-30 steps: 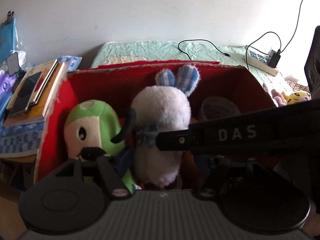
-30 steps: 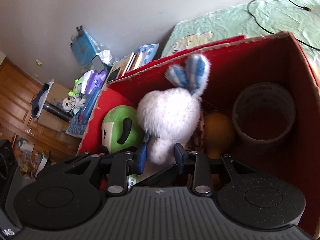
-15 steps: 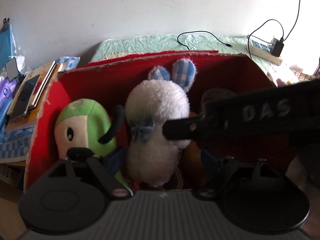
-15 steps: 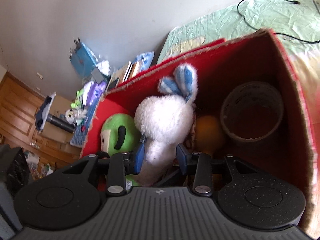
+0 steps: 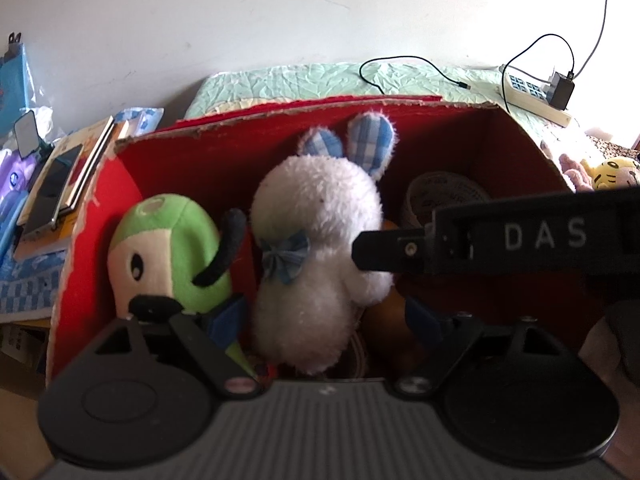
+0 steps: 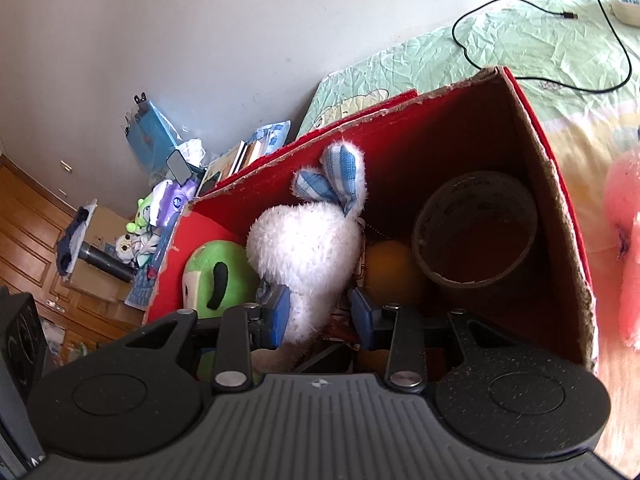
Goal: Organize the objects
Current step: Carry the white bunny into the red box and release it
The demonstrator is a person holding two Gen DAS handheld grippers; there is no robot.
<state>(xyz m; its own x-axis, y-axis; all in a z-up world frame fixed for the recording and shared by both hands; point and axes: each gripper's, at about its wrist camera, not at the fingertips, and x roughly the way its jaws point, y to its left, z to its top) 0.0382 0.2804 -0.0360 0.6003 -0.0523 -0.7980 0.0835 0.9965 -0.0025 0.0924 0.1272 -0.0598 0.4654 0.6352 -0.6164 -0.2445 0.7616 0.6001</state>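
Observation:
A white bunny plush (image 5: 316, 240) with blue checked ears stands upright in the middle of a red cardboard box (image 5: 280, 116). A green plush (image 5: 164, 248) leans beside it on the left. My left gripper (image 5: 325, 317) straddles the bunny's lower body; its jaws are opening and both pads stand clear of the fur. The right gripper's finger (image 5: 400, 246) reaches in from the right against the bunny's side. In the right wrist view, the right gripper (image 6: 321, 314) has the bunny's (image 6: 304, 248) lower end between its pads, with a gap at the right pad.
A tape roll (image 6: 476, 232) and an orange ball (image 6: 390, 268) lie in the box's right half. Books and a phone (image 5: 60, 184) are stacked left of the box. On the bed behind lie a black cable (image 5: 412, 68) and a power strip (image 5: 532, 96). A pink plush (image 6: 628, 248) sits right of the box.
The left gripper's pads have spread apart and come off the bunny's sides. The right wrist view has swung right, so the box's right wall and the pink plush now show.

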